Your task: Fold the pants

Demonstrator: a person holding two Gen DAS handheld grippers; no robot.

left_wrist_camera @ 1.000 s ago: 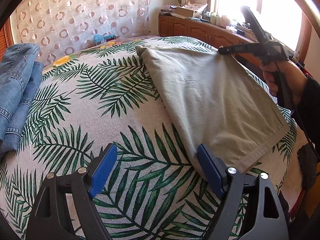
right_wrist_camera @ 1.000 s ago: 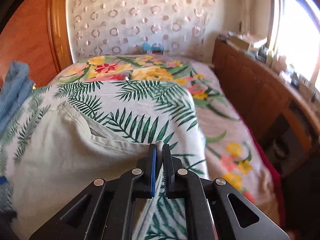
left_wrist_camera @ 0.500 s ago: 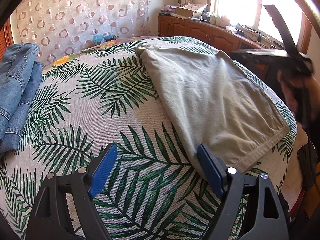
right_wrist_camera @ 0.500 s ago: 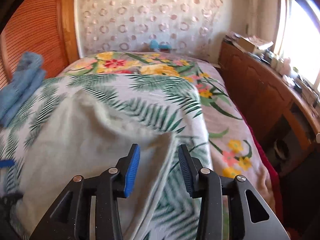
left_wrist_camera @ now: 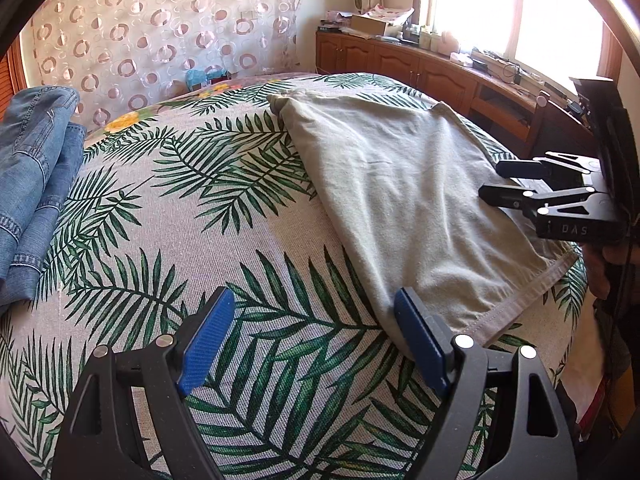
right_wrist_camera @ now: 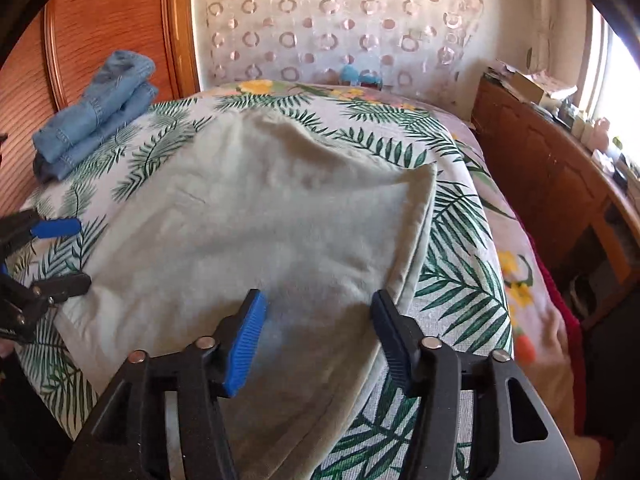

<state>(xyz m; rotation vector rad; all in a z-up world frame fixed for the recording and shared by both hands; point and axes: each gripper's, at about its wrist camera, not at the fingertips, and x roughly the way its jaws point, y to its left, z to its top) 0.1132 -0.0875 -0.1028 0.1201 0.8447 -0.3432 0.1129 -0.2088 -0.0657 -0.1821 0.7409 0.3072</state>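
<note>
Pale khaki pants point(left_wrist_camera: 404, 200) lie folded flat on the palm-leaf bedspread point(left_wrist_camera: 200, 216); they also show in the right wrist view point(right_wrist_camera: 260, 232). My left gripper point(left_wrist_camera: 312, 340) is open and empty, low over the bedspread, its right pad beside the pants' near hem corner. My right gripper point(right_wrist_camera: 316, 328) is open and empty just above the pants' right side edge. It shows from the side in the left wrist view point(left_wrist_camera: 492, 180). My left gripper shows at the left edge of the right wrist view point(right_wrist_camera: 68, 252).
Folded blue jeans point(left_wrist_camera: 32, 168) lie at the bed's left side by the wooden headboard point(right_wrist_camera: 104, 32). A wooden cabinet point(left_wrist_camera: 420, 68) with clutter runs under the window on the right. A patterned curtain point(left_wrist_camera: 160, 28) hangs behind the bed.
My right gripper opened and let go of the pants' edge, which dropped flat onto the bed. The gripper then drew back and down toward the near side. My left gripper stayed still.
</note>
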